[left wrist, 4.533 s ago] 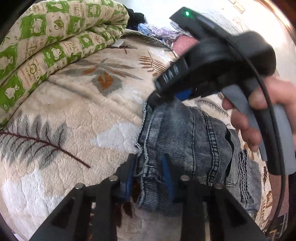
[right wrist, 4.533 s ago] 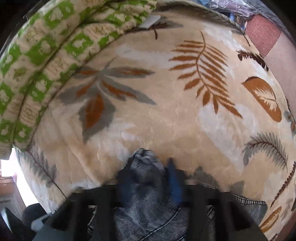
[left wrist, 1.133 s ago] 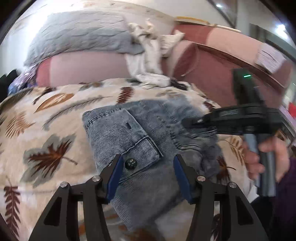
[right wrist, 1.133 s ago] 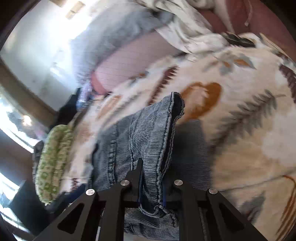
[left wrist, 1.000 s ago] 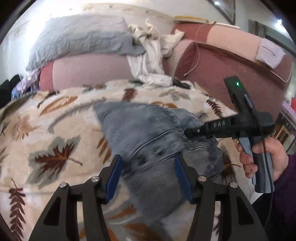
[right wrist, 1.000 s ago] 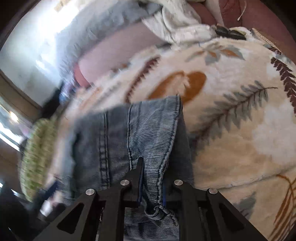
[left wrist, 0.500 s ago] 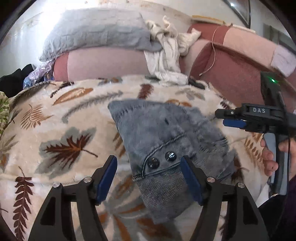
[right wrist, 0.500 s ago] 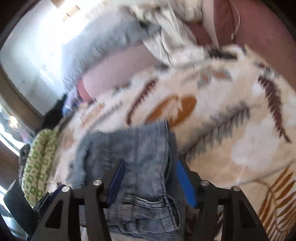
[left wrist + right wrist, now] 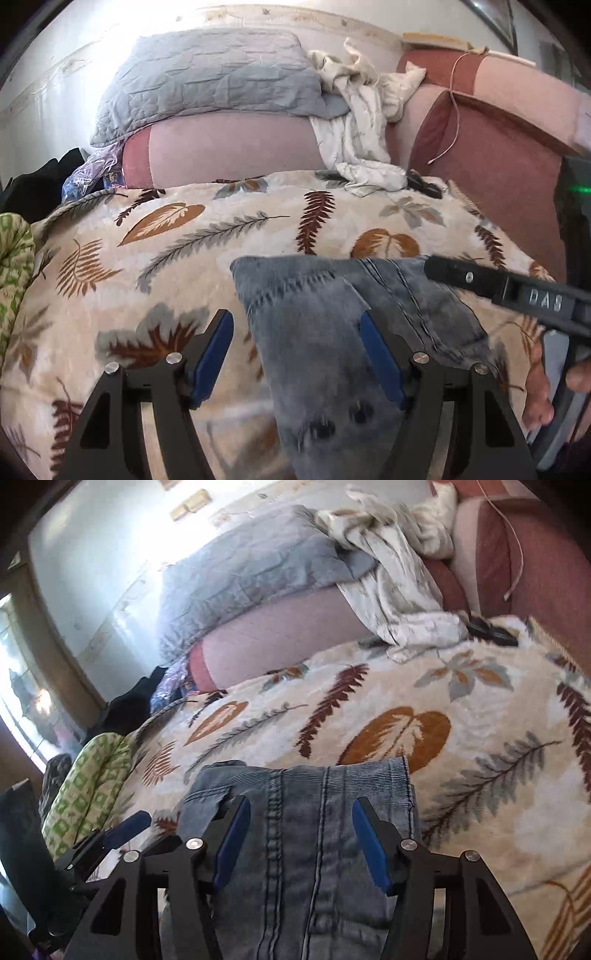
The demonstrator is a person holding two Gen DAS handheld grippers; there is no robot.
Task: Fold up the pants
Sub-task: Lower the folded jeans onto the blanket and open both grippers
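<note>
The blue denim pants (image 9: pixel 406 295) lie folded in a flat pile on the leaf-print blanket (image 9: pixel 166 240). My left gripper (image 9: pixel 293 321) hovers open over the pile's near left part, its blue pads clear of the cloth. In the left wrist view my right gripper (image 9: pixel 443 273) reaches in from the right above the pants, with a hand on its handle. The right wrist view shows the pants (image 9: pixel 332 779) below my right gripper (image 9: pixel 301 805), which is open and holds nothing. My left gripper (image 9: pixel 122 830) appears there at the lower left.
A grey quilted pillow (image 9: pixel 207 77) and a crumpled white cloth (image 9: pixel 354 122) rest on the pink and dark red cushions (image 9: pixel 498 166) behind the blanket. A green patterned quilt (image 9: pixel 88 786) lies at the left edge. Dark clothes (image 9: pixel 125 705) are heaped at the far left.
My right gripper let go of the pants' folded edge and opened. Both grippers drew back and up from the pile, and the pants settled flat on the blanket.
</note>
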